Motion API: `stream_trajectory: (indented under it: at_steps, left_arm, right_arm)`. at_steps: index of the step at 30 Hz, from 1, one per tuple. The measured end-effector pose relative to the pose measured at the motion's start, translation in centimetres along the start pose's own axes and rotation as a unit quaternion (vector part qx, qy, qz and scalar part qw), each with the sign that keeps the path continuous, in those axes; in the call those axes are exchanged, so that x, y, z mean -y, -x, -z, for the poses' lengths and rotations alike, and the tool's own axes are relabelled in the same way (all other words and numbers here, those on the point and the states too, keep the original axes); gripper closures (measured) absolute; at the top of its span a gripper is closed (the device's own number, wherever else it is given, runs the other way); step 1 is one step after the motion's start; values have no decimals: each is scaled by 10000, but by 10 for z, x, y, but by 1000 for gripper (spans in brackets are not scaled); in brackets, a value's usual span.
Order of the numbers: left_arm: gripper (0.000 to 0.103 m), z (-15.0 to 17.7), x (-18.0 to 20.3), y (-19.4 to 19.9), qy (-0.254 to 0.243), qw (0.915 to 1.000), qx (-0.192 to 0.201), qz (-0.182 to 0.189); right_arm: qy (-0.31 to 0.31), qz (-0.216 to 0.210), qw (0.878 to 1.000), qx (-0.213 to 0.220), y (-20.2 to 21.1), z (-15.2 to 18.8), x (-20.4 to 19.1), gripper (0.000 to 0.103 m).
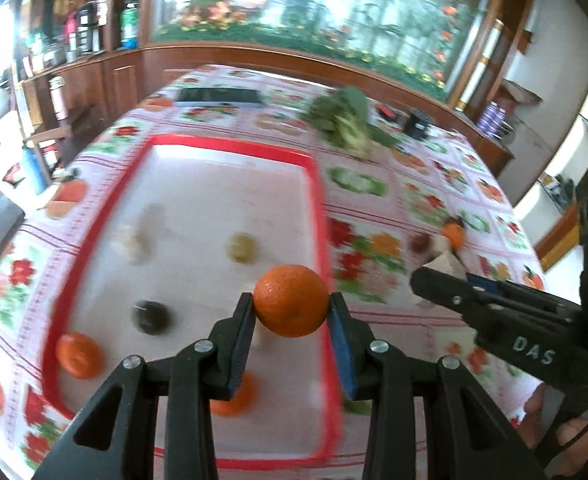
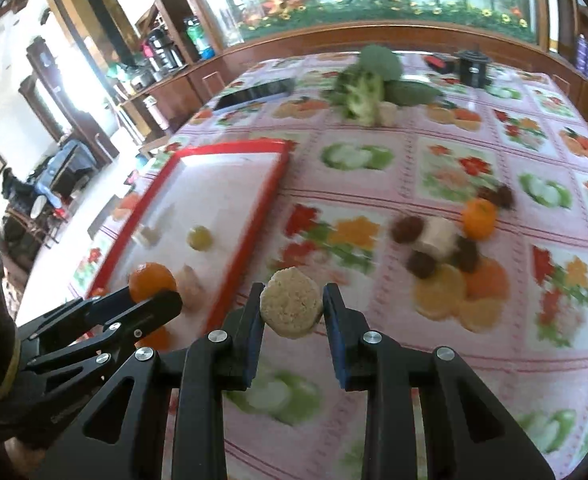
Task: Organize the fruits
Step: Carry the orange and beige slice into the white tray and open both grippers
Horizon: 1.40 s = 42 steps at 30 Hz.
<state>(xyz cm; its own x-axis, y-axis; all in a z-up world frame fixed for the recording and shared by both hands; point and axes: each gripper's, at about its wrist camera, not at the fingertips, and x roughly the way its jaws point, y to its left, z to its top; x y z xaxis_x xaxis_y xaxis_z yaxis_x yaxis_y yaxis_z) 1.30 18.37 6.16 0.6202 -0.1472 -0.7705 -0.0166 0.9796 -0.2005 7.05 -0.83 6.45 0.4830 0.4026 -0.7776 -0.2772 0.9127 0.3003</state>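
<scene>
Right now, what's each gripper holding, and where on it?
Left gripper: an orange, pinched across its middle. Right gripper: a pale round cake, gripped by its opposite edges.

The left gripper clamps an orange between its fingers; the right gripper, just beside it, pinches a beige round cake.

Orange mandarin between black left gripper fingers, blue pads. Beige, speckled round piece between black right gripper fingers, same blue pads. Ahead-left of right gripper: tray, red rim, white floor. Tablecloth under both: pink-white checks, printed orange, red, green fruit squares. Far ahead: green broccoli.
</scene>
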Motion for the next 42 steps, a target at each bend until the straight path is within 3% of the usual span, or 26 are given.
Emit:
stream_trajectory:
  at_steps: [5, 14, 24, 28, 42]
  left_arm:
    - [64, -12, -46, -2, 268, 9988, 82, -413]
    - [64, -13, -92, -12, 622, 9955, -39, -711]
    - [64, -8, -106, -18, 741, 9943, -139, -756]
    - [64, -7, -111, -23, 783, 9935, -206, -797]
    - [63, -5, -111, -38, 829, 9909, -380, -995]
  right_arm:
    - [180, -207, 9995, -130, -25, -12, -35, 75]
    - [465, -345, 9977, -345, -67, -12, -74, 75]
    - [1121, -352, 9930, -132, -76, -19, -109, 75]
    - [1388, -372, 9890, -352, -94, -15, -123, 75]
    - [1643, -106, 9852, -469, -110, -13, -120, 75]
